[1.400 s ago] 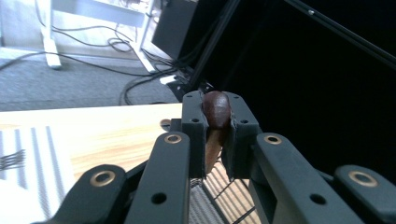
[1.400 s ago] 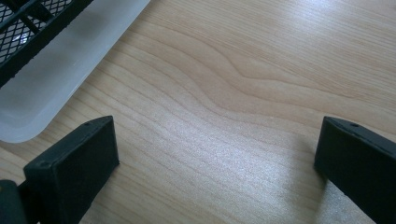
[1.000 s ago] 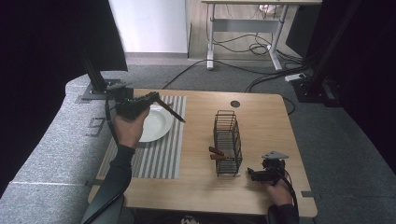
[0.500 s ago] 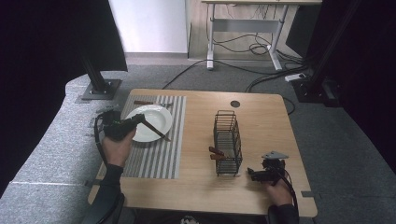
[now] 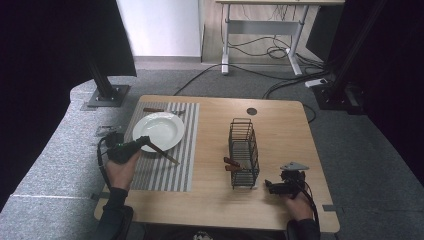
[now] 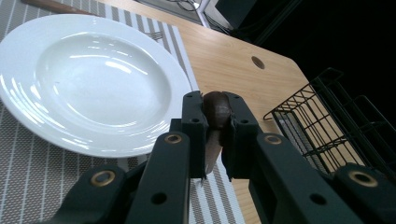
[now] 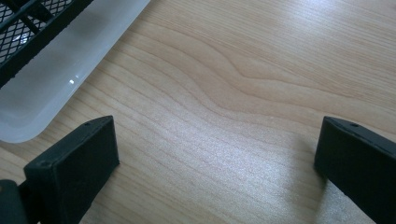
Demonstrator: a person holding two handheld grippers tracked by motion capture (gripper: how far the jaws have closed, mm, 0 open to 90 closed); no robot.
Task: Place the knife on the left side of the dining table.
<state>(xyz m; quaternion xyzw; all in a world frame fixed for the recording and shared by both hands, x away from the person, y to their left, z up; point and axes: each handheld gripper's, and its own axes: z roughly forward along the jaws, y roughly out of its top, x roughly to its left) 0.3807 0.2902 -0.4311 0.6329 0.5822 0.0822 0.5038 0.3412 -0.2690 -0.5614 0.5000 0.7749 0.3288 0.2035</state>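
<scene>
Near the tabletop's left edge, the left gripper (image 5: 131, 148) clamps a brown-handled knife (image 6: 215, 110) by its handle, the blade slanting over the striped placemat (image 5: 165, 165) just beside the white plate (image 5: 159, 131). By the front right corner, the right gripper (image 5: 274, 187) rests with jaws wide and empty, beside the wire basket (image 5: 244, 150).

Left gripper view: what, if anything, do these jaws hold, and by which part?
The left gripper is shut on a brown wooden-handled knife, clamped by its handle end. The right gripper holds nothing.

Knife (image 6: 216, 109) blade behind left tool (image 6: 212, 122)
</scene>
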